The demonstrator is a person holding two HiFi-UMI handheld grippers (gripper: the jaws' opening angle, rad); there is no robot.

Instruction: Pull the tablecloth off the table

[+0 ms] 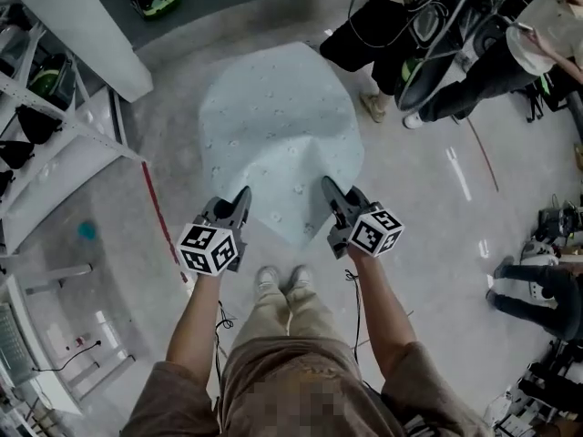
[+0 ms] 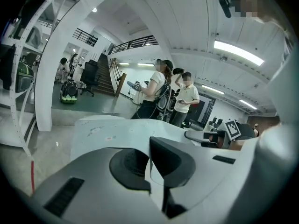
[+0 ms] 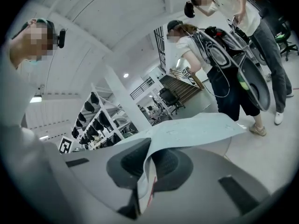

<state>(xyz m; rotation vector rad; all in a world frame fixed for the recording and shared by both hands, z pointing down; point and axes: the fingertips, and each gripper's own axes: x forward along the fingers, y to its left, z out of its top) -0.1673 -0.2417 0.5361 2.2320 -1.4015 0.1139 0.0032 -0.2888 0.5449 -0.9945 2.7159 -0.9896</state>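
No readable text, numbers or brand names anywhere.
Only square black-and-white code markers, patterns with no letters, on the cube [image 1: 208, 248] of the left hand-held gripper [image 1: 243, 193] and the cube [image 1: 375, 232] of the right hand-held gripper [image 1: 327, 184]. Small specks on the pale tablecloth [image 1: 273, 126] are too tiny to read.

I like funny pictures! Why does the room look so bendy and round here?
Left gripper view: the wide lens bows the white pillar, corners go black, the ceiling lamp glares. Right gripper view: same bending, tablecloth soft beside the right tool. Head view: sharper, evenly lit.
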